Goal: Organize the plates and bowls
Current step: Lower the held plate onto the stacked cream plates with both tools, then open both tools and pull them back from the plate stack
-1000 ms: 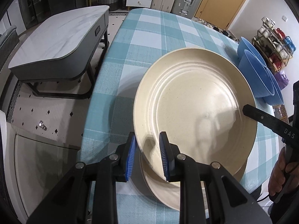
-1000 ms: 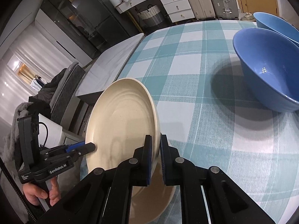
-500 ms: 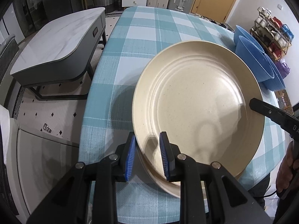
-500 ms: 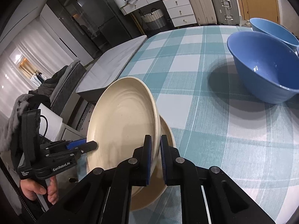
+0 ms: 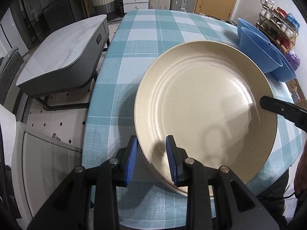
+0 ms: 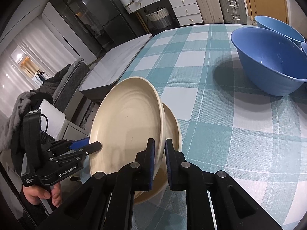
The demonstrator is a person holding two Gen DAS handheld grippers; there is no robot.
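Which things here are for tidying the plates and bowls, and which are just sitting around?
For the job:
top cream plate
cream plate underneath
blue bowls
left tool
right tool

Just around:
checked tablecloth
marble side table
woven basket
white drawers
suitcases
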